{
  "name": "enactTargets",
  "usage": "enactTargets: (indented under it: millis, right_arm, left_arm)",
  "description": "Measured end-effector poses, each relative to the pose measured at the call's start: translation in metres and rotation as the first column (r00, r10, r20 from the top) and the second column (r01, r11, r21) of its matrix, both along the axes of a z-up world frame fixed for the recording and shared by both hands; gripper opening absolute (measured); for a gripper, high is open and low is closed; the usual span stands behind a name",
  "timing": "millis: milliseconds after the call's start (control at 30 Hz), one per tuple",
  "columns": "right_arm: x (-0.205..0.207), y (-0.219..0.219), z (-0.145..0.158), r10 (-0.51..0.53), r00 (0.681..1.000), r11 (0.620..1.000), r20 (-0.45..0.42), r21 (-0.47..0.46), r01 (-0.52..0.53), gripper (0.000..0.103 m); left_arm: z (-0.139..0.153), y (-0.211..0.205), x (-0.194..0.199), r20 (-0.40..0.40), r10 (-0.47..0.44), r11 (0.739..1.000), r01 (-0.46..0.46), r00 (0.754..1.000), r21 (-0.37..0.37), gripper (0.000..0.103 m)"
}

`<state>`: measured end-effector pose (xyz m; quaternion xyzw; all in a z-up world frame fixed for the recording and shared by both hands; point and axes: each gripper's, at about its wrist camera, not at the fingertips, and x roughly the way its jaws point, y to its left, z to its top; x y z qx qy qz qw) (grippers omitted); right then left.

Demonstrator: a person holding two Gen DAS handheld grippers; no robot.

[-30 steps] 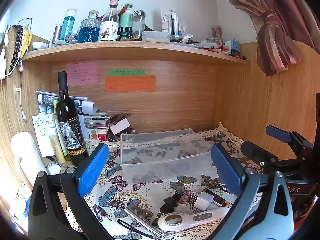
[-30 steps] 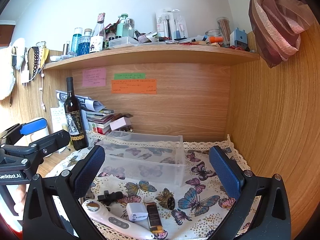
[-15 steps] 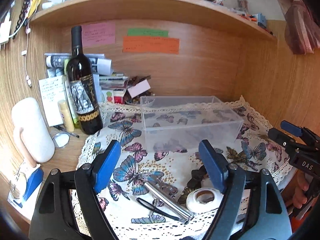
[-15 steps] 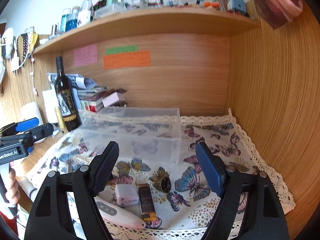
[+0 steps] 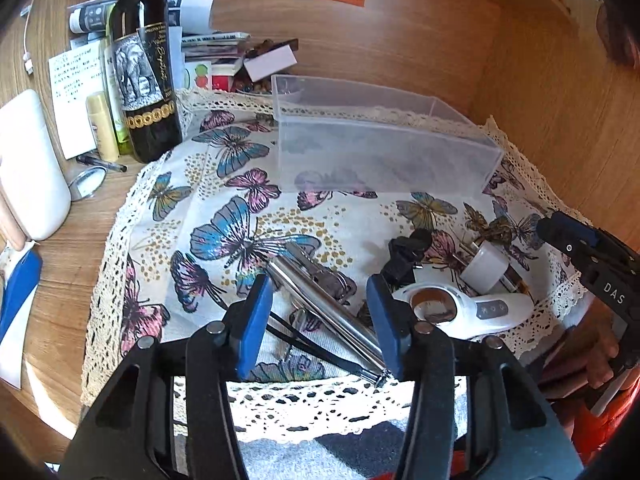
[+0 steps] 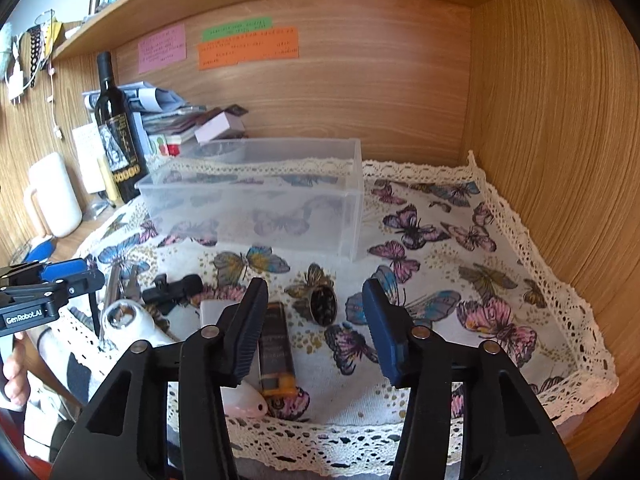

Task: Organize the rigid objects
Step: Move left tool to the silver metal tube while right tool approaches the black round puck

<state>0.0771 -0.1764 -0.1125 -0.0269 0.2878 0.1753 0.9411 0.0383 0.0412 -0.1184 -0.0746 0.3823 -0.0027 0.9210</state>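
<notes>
A clear plastic box (image 5: 380, 148) (image 6: 256, 196) stands open-topped at the back of the butterfly cloth (image 6: 440, 240). Near the cloth's front edge lie a silver metal tool (image 5: 320, 304), a black clip (image 5: 408, 252), a white plug (image 5: 484, 268), a white handheld device (image 5: 464, 308) and a dark bar with an orange end (image 6: 276, 352). My left gripper (image 5: 319, 296) hangs just over the silver tool, which lies between its closing jaws, and the pads do not press on it. My right gripper (image 6: 315, 300) is closing above the dark bar and a dark round clip (image 6: 322, 300), touching neither.
A wine bottle (image 5: 144, 64), a small tube (image 5: 100, 124), a round mirror (image 5: 86, 182) and a white jug (image 5: 28, 168) stand left of the cloth. Books and papers (image 5: 208, 52) are piled behind the box. A wooden side wall (image 6: 552, 140) closes the right.
Both grippers have sunk and tipped down toward the small objects at the cloth's front edge. Both pairs of jaws have narrowed from wide open.
</notes>
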Motion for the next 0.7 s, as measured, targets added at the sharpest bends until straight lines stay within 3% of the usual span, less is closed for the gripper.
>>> enactTargets:
  millis: [200, 333, 500, 567, 700]
  right_arm:
    - [0.003, 0.002, -0.012, 0.041, 0.998, 0.999, -0.053, -0.004, -0.041, 0.043]
    - [0.008, 0.005, -0.02, 0.07, 0.993, 0.998, -0.095, 0.001, -0.07, 0.043]
    - [0.023, 0.004, -0.026, 0.051, 0.99, 0.999, -0.134, -0.002, -0.052, 0.043]
    - [0.031, 0.003, -0.025, 0.041, 0.988, 0.999, -0.149, 0.001, -0.042, 0.043]
    - [0.043, 0.005, -0.027, 0.034, 0.984, 0.999, -0.172, -0.003, -0.035, 0.043]
  left_arm:
    - [-0.017, 0.001, 0.005, -0.063, 0.022, 0.998, -0.026, 0.998, -0.063, 0.042]
    - [-0.017, -0.003, 0.01, -0.063, 0.022, 0.999, -0.025, 0.998, -0.043, 0.036]
    - [-0.017, -0.001, 0.018, -0.065, 0.006, 0.999, -0.008, 0.998, -0.035, 0.025]
    - [-0.017, 0.002, 0.02, -0.069, -0.007, 0.999, 0.004, 0.998, -0.046, 0.015]
    - [-0.017, 0.007, 0.025, -0.071, -0.018, 0.998, 0.014, 0.997, -0.069, 0.015]
